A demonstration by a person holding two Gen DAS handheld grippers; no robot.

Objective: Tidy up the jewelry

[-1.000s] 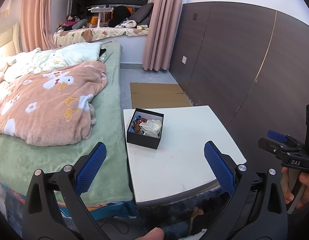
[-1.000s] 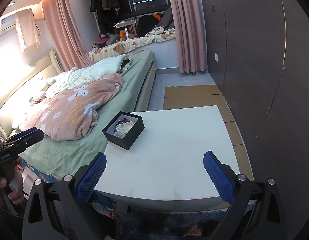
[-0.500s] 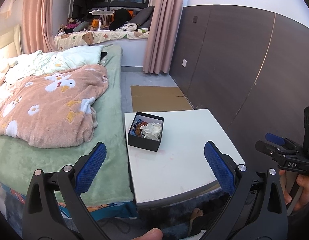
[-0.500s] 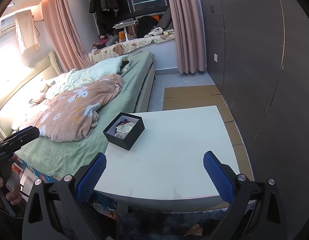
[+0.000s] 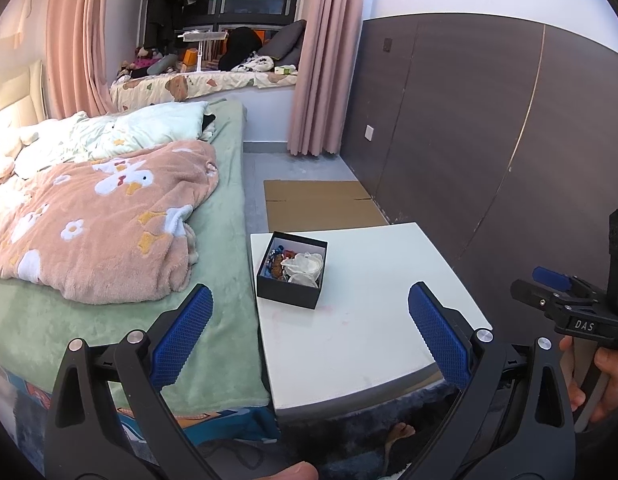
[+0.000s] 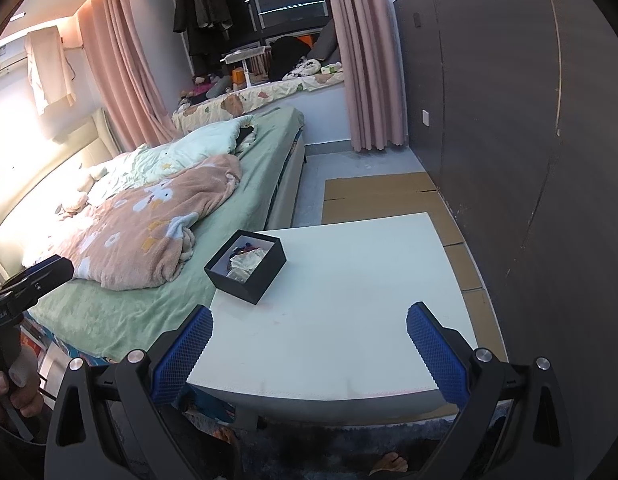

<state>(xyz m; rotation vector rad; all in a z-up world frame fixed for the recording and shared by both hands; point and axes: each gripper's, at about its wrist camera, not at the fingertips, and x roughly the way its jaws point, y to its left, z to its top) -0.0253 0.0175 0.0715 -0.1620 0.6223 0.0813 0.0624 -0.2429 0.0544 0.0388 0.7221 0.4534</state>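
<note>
A small black open box (image 5: pixel 292 276) holding mixed jewelry and clear plastic bags (image 5: pixel 303 266) sits on the far left part of a white table (image 5: pixel 369 320); it also shows in the right wrist view (image 6: pixel 246 266). My left gripper (image 5: pixel 309 334) is open and empty, held above the table's near edge, short of the box. My right gripper (image 6: pixel 309 344) is open and empty above the near edge of the table (image 6: pixel 349 320), with the box ahead to the left. Each gripper shows at the edge of the other's view.
A bed (image 5: pixel 109 280) with a green sheet and a pink blanket (image 5: pixel 101 224) adjoins the table's left side. A dark panelled wall (image 5: pixel 489 140) runs along the right. Flat cardboard (image 5: pixel 317 204) lies on the floor beyond the table. Bare feet show below the table's front.
Both grippers have drawn back and up a little, so the table and box look slightly farther. Both stay open and empty.
</note>
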